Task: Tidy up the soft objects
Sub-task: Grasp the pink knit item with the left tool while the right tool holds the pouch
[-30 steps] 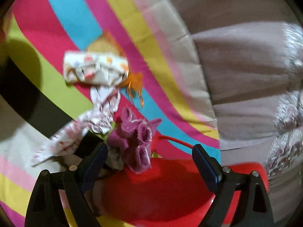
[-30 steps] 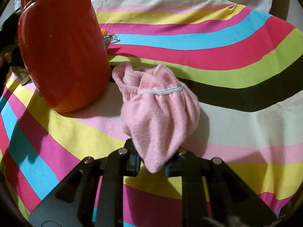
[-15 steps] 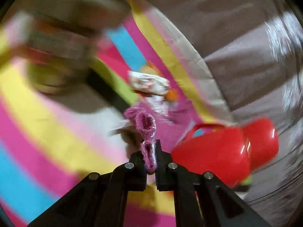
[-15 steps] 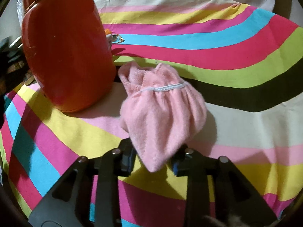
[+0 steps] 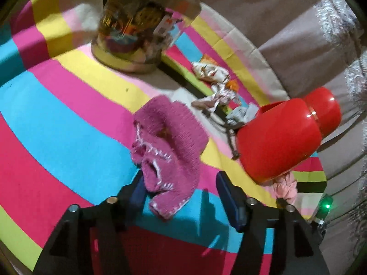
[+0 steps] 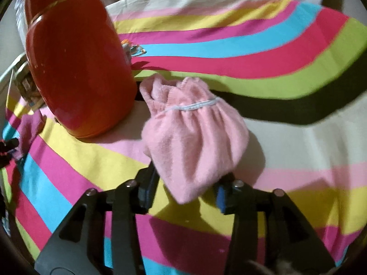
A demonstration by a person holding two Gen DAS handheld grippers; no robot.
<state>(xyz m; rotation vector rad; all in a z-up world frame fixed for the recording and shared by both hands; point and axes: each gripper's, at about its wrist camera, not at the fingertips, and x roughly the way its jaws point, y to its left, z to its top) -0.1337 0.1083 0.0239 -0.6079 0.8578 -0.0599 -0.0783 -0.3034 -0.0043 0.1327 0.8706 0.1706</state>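
Left tongs (image 5: 181, 192) are opening, letting the purple knit (image 5: 167, 146) settle on the striped bed (image 5: 57, 126); right tongs (image 6: 185, 192) are opening around the pink towel (image 6: 195, 137), red container (image 6: 78, 75) at ten o'clock.

A magenta knit (image 5: 169, 142), pale pink towel (image 6: 195, 137) and glossy red jar (image 6: 78, 75) lie on a rainbow-striped cloth (image 6: 229, 45).

Dim, warm light with fisheye bending
Glare is glinting on the red jar (image 5: 279, 137); the foil-topped jar (image 5: 137, 29) is blurring; hard shadows are falling forward.
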